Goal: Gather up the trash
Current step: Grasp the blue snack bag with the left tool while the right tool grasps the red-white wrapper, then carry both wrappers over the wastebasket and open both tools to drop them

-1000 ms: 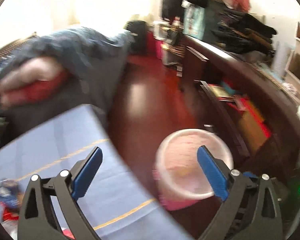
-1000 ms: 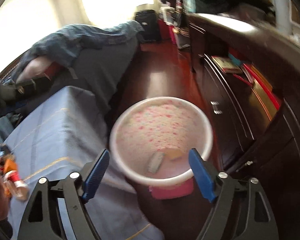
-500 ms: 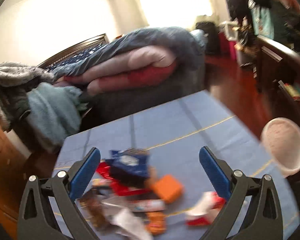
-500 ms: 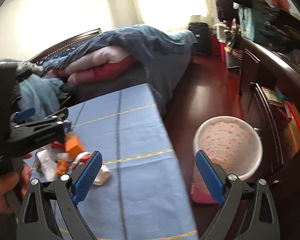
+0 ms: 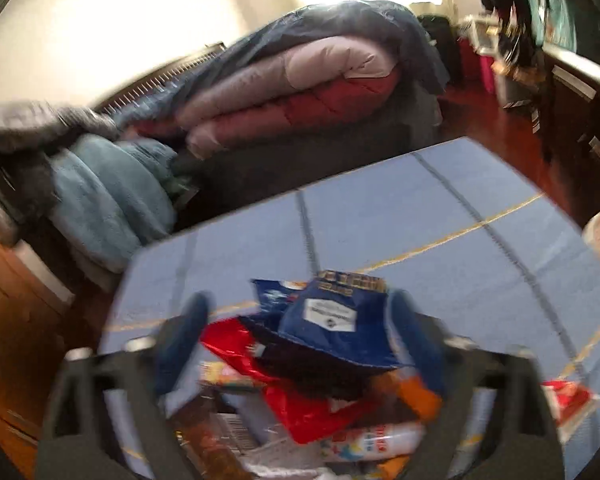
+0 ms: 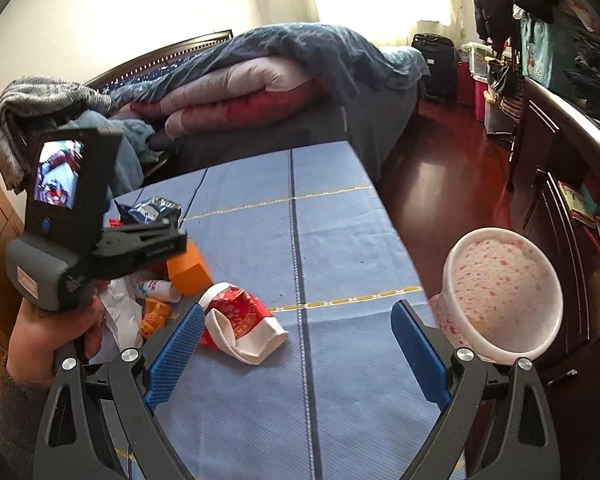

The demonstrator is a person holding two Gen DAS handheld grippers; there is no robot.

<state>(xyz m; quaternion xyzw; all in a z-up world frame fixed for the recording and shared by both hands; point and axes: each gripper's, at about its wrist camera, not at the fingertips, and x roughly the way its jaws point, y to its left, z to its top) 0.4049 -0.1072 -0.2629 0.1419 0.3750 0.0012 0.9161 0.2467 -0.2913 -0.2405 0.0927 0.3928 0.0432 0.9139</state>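
- The left tool (image 5: 296,344) is reaching down over the trash pile, its jaws closing with the dark blue snack bag (image 5: 332,320) between them; blur is hiding whether the pads are pressing on it yet.
- That bag is lying on top of the pile, its printed top edge pointing away from the tool and its long axis running across the jaws.
- Under and just below the bag, a red foil wrapper (image 5: 300,408), an orange box (image 5: 416,394) and a small white bottle (image 5: 376,438) are lying in a heap.
- The right tool (image 6: 296,356) is hanging wide open over the blue surface (image 6: 340,240), gripping nothing.
- Just beyond its left finger, a crumpled red-and-white package (image 6: 240,320) is lying on its side, its long axis slanting from far left to near right.
- Past its right finger, off the surface's edge, a white bin (image 6: 504,296) with a pink-speckled liner is standing on the floor, mouth up; what is lying inside is hard to make out.
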